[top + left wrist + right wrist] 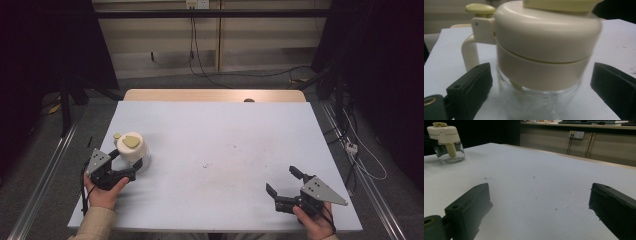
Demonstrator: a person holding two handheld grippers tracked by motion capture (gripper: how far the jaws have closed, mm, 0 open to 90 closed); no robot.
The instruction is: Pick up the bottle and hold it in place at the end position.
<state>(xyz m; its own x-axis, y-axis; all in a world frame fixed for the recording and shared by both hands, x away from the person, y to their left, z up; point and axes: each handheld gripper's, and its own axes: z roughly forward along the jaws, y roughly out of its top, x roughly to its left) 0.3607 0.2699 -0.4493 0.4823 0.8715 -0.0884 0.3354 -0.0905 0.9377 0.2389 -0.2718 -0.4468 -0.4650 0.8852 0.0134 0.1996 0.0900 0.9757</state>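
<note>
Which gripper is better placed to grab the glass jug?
Left. The left gripper has its jaws open either side of the glass jug; the right gripper sits open across the table.

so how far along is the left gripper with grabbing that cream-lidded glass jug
Done: the left gripper has its open jaws either side of the jug, which stands upright on the table. In hand: the approach. Left: shutting on the glass and lifting. The right gripper rests open, well away.

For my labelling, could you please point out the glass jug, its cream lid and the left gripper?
glass jug (534,105), left gripper view, clear glass body.
cream lid (549,32), left gripper view, domed side.
left gripper (131,166), high view, between its fingertips.
</note>
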